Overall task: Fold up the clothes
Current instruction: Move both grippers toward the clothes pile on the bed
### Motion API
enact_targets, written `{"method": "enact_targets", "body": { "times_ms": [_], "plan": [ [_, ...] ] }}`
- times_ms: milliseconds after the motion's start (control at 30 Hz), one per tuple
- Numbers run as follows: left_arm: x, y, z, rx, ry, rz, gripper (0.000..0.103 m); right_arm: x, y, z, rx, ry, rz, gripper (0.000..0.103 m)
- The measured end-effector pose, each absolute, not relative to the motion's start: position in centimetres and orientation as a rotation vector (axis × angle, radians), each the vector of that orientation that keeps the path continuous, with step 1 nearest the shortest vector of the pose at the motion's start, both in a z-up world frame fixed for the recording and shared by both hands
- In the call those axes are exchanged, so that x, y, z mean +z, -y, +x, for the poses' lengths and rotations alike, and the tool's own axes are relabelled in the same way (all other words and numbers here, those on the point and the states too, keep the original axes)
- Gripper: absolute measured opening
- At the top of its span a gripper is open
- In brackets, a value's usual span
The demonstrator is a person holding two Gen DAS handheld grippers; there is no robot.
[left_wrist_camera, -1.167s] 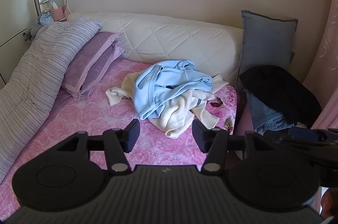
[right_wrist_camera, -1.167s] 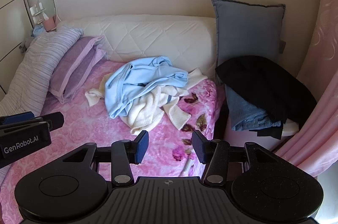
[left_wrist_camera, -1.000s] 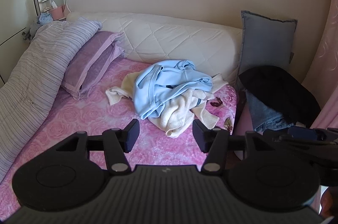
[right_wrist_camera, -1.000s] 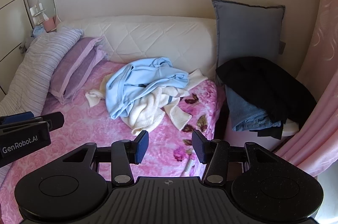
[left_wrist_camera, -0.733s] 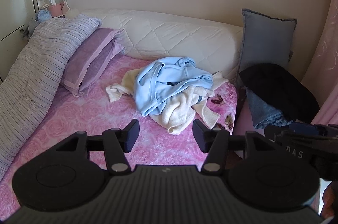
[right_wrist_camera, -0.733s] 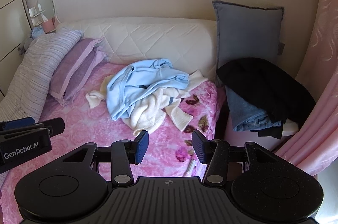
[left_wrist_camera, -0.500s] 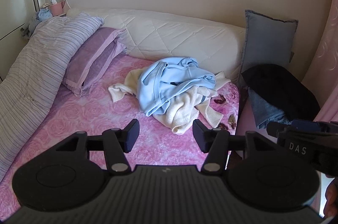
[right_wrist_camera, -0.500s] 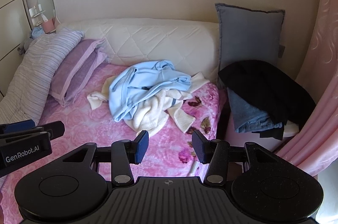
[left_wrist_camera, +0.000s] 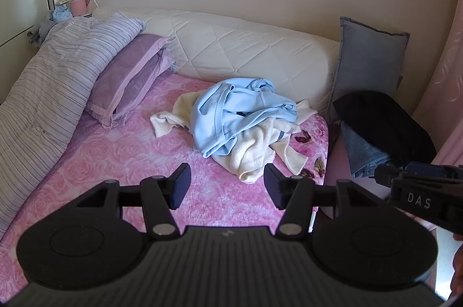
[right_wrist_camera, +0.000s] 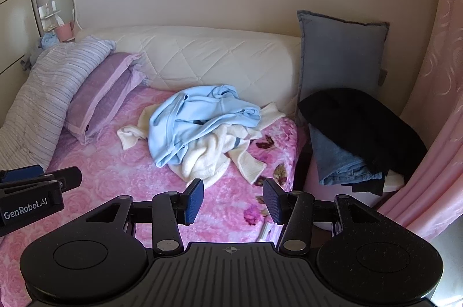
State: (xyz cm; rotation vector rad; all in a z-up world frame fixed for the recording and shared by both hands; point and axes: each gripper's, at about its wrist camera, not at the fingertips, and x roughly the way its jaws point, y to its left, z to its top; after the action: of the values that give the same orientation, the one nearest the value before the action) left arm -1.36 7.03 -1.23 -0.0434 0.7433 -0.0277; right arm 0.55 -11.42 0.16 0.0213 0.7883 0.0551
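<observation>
A crumpled light blue garment (left_wrist_camera: 240,113) (right_wrist_camera: 196,121) lies on top of a cream knitted garment (left_wrist_camera: 254,150) (right_wrist_camera: 208,159) near the right side of the pink rose bedspread (left_wrist_camera: 124,150) (right_wrist_camera: 121,171). My left gripper (left_wrist_camera: 227,186) hovers open above the bedspread, short of the pile, with nothing between its fingers. My right gripper (right_wrist_camera: 233,201) is open too and empty, just in front of the cream garment's near edge. Each gripper shows at the edge of the other's view.
A purple pillow (left_wrist_camera: 130,75) and a striped duvet (left_wrist_camera: 49,87) fill the bed's left side. Behind is a white quilted headboard (left_wrist_camera: 246,52). A grey cushion (right_wrist_camera: 341,58) stands at the right, above black clothing (right_wrist_camera: 361,121) and jeans (right_wrist_camera: 338,162) heaped beside the bed. Pink curtain (right_wrist_camera: 434,104) at far right.
Both grippers have drifted sideways, so the clothes pile has shifted slightly to the right in both views. The jaws of both stayed open and nothing was taken hold of.
</observation>
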Motion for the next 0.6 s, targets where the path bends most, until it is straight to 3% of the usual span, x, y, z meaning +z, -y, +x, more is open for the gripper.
{"method": "enact_targets", "body": {
  "times_ms": [600],
  "plan": [
    [-1.8,-7.7,-0.5,0.001,-0.764,-0.067,0.052,-0.7,11.4,1.5,0.069,-0.794,0.007,0.049]
  ]
}}
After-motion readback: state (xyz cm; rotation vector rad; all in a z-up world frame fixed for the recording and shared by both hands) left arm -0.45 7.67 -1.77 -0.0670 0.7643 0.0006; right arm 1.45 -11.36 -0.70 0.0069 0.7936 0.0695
